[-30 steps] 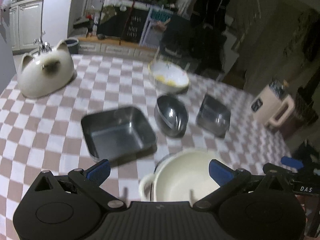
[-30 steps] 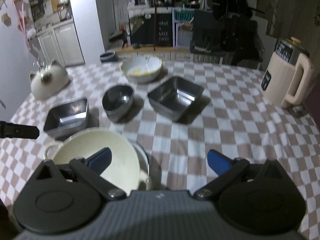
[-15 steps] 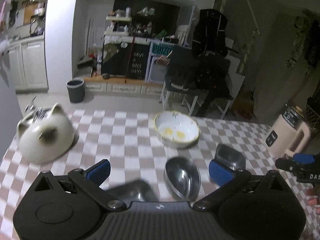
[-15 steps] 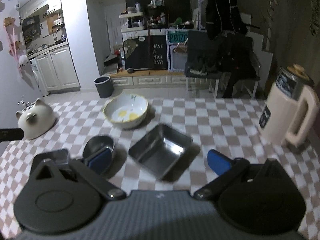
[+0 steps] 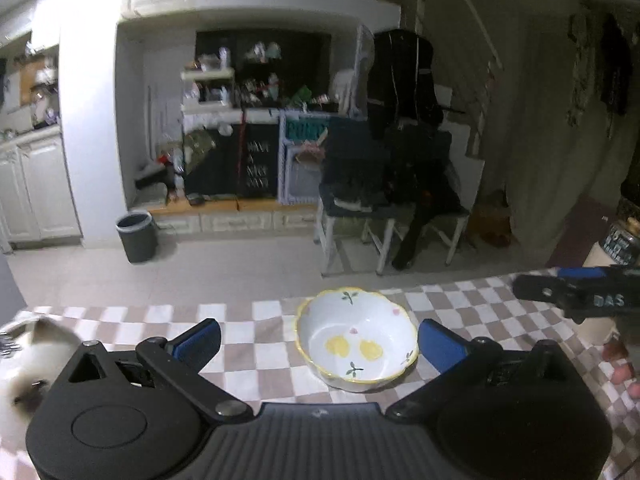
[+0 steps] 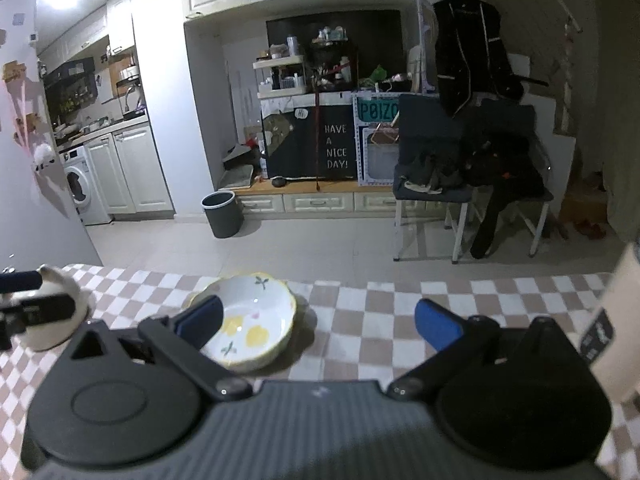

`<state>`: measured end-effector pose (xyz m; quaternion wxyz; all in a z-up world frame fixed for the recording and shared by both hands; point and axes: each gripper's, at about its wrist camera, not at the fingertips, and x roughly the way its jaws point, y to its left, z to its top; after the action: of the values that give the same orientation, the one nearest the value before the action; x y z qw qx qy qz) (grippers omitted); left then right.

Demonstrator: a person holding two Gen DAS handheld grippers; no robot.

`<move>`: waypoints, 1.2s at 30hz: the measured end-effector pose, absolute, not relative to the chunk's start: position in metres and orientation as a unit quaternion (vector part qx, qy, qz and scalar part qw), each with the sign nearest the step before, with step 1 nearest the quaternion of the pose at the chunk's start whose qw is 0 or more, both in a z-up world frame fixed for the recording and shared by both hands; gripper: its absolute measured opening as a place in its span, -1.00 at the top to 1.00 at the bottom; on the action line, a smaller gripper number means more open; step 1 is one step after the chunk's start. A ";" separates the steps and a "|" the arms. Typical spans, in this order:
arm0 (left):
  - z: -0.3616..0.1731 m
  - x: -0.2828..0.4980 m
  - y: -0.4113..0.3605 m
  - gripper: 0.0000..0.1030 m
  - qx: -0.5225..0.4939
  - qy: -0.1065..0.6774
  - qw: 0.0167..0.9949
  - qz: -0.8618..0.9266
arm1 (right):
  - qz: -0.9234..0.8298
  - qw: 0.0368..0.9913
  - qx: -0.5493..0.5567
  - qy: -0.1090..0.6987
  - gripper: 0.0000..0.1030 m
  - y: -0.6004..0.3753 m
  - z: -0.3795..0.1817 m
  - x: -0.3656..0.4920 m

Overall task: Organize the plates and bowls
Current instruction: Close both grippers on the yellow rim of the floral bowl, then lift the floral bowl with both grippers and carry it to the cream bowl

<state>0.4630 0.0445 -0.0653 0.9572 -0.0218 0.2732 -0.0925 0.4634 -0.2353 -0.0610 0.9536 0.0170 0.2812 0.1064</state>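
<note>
A white bowl with a yellow rim and flower print (image 5: pixel 357 343) (image 6: pixel 250 326) sits near the far edge of the checkered table (image 5: pixel 256 350) (image 6: pixel 372 320). My left gripper (image 5: pixel 318 342) is open and empty, raised and tilted up, the bowl just right of its centre. My right gripper (image 6: pixel 318 322) is open and empty too, with the bowl behind its left finger. The right gripper's tip (image 5: pixel 576 298) shows at the left view's right edge. The metal bowls and trays are hidden below both views.
A cat-shaped white ceramic holder (image 5: pixel 24 364) (image 6: pixel 56 312) stands at the table's left. A cream kettle (image 6: pixel 616 320) is at the right edge. Beyond the table lie the floor, a grey bin (image 6: pixel 222 214) and a chair piled with dark clothes (image 6: pixel 472 168).
Both grippers have tilted upward and lifted. The metal bowls, trays and cream pot have dropped out of view; only the flowered bowl stays visible. Both remain open.
</note>
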 end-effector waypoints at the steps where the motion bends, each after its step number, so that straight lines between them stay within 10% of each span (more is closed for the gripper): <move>1: -0.070 0.472 0.043 -1.00 -0.024 0.282 0.954 -0.097 | 0.110 0.951 0.022 0.289 -0.99 -0.233 -0.066 0.477; 12: -0.132 0.562 0.056 -0.88 -0.137 0.385 0.910 -0.070 | 0.131 0.910 0.042 0.392 -0.93 -0.195 -0.117 0.551; 22: -0.166 0.598 0.072 0.39 -0.184 0.436 0.879 -0.064 | 0.127 0.892 0.074 0.428 0.49 -0.183 -0.151 0.581; 36: -0.182 0.617 0.067 0.73 -0.184 0.449 0.870 -0.087 | 0.117 0.894 0.053 0.429 0.79 -0.171 -0.160 0.577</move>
<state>0.6173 0.0674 -0.1818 0.8698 -0.1844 0.4494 -0.0869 0.5772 -0.1710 -0.1605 0.8939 0.0527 0.4294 0.1174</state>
